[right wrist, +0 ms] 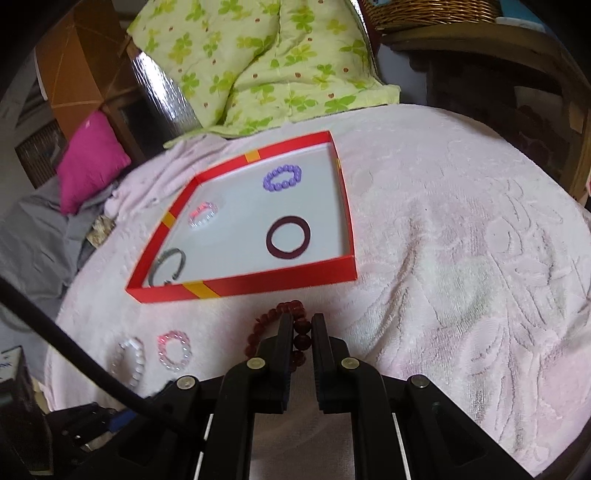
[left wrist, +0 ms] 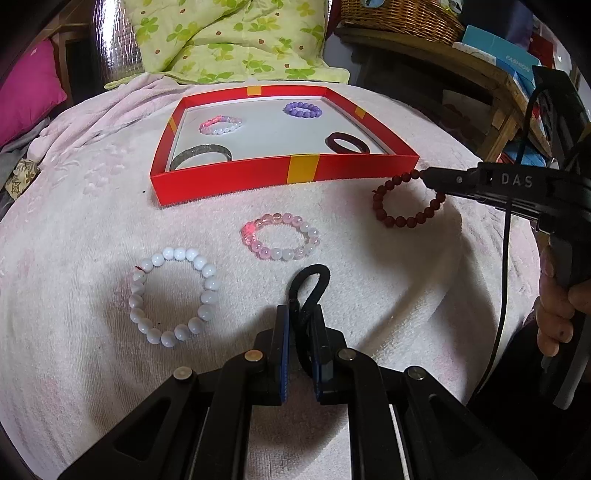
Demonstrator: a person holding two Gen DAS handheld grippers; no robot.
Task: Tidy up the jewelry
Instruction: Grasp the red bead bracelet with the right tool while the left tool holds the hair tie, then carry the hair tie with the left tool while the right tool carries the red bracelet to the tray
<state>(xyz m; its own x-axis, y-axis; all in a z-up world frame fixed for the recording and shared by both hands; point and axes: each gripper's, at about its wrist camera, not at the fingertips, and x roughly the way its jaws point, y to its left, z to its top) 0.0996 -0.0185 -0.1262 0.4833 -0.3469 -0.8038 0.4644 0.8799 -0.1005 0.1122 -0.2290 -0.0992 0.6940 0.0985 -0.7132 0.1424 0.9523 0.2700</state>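
Note:
A shallow red box [left wrist: 258,177] [right wrist: 258,282] lies on the pale pink blanket. It holds a purple bead bracelet [left wrist: 303,109] [right wrist: 282,178], a pink-and-white bead bracelet [left wrist: 220,125] [right wrist: 202,214], a dark maroon bangle [left wrist: 347,142] [right wrist: 288,237] and a grey bangle [left wrist: 202,156] [right wrist: 167,266]. My left gripper [left wrist: 300,314] is shut on a black hair tie [left wrist: 309,286]. My right gripper [right wrist: 302,320] [left wrist: 424,173] is shut on a dark red bead bracelet [left wrist: 406,203] [right wrist: 284,310], which hangs just off the blanket near the box's front right corner. A white bead bracelet [left wrist: 173,295] [right wrist: 129,360] and a pink bead bracelet [left wrist: 280,236] [right wrist: 174,350] lie loose on the blanket.
A green floral quilt [left wrist: 236,40] [right wrist: 266,62] and a magenta cushion [left wrist: 29,88] [right wrist: 92,158] lie behind the box. A wicker basket [left wrist: 399,14] and a wooden shelf with boxes [left wrist: 498,74] stand at the right. A hand [left wrist: 557,310] grips the right tool's handle.

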